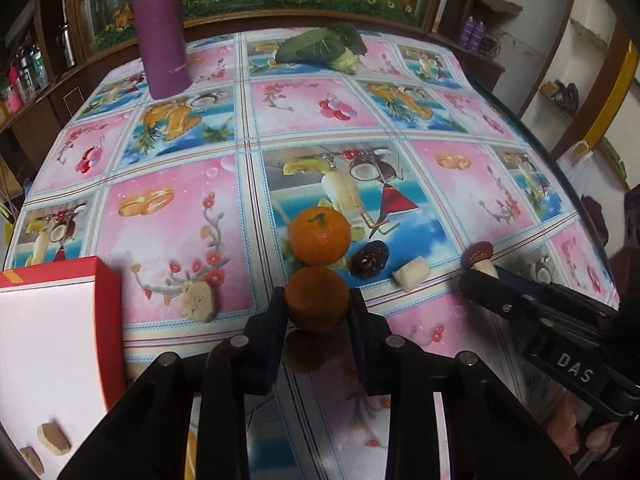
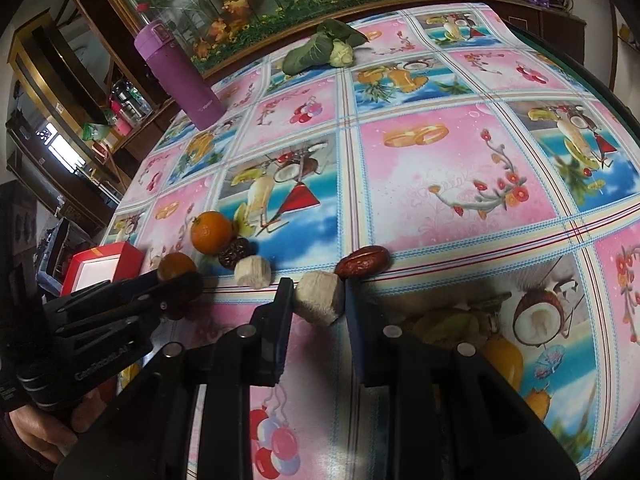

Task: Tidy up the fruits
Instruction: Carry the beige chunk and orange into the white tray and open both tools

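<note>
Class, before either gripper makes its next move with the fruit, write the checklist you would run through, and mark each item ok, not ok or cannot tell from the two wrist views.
1. Left gripper has the near orange between its fingers: ok.
2. Firm grip on that orange: cannot tell; contact with both fingers is not clear.
3. Right gripper is centred on the pale chunk: ok.
4. The red date is clear of the right gripper: not ok, it lies right at the fingertip.
5. The red box is open, with pale pieces already inside: ok.
6. The far orange is clear of the held one: cannot tell, they look almost touching.
</note>
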### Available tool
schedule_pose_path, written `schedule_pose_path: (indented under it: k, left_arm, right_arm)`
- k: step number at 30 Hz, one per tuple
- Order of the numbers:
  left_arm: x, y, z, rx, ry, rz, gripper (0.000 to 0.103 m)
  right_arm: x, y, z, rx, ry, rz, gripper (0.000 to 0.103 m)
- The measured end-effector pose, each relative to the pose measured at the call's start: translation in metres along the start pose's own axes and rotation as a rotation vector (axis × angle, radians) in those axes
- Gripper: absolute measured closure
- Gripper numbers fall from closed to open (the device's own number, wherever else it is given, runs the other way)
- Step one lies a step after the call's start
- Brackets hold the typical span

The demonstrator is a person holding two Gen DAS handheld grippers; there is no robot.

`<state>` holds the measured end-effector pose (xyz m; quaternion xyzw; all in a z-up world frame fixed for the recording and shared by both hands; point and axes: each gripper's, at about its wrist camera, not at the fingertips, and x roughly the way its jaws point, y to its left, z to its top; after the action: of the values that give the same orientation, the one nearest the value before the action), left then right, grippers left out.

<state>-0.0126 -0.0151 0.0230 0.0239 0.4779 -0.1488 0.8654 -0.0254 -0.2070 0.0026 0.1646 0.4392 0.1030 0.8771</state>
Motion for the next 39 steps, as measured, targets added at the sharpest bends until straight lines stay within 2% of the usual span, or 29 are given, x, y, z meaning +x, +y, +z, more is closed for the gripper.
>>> schedule_pose_path:
  k: [6,9,12,17,20,26,31,34,39]
  left_arm:
    - [-0.047,0.002,-0.013,-0.007,-0.110,0.009,0.074]
    - [-0.073,0.013,-0.022,-0.022,-0.161,0.021,0.074]
    - [-0.095,0.035,-0.033,-0.062,-0.198,0.063,0.074]
    - [-0.118,0.080,-0.055,-0.150,-0.218,0.142,0.074]
    - [-0.129,0.113,-0.070,-0.211,-0.218,0.198,0.074]
    - [-0.143,0.157,-0.096,-0.290,-0.209,0.266,0.074]
    - [-0.145,0.182,-0.113,-0.333,-0.188,0.300,0.074]
    - [-0.142,0.189,-0.120,-0.341,-0.175,0.305,0.074]
    - [-0.132,0.192,-0.125,-0.323,-0.151,0.301,0.074]
  right_arm:
    - [-0.030,0.026,-0.006,-0.125,-0.183,0.009,0.075]
    - [-0.032,0.036,-0.008,-0.164,-0.195,0.051,0.075]
    - [-0.029,0.051,-0.014,-0.199,-0.192,0.046,0.075]
    - [-0.018,0.092,-0.024,-0.239,-0.161,0.114,0.075]
    - [-0.005,0.126,-0.028,-0.262,-0.109,0.185,0.075]
    - [0.019,0.198,-0.033,-0.338,-0.028,0.266,0.075]
    - [0.048,0.245,-0.042,-0.417,0.046,0.258,0.075]
    - [0.068,0.256,-0.049,-0.408,0.113,0.258,0.075]
    - [0.074,0.260,-0.055,-0.417,0.117,0.239,0.075]
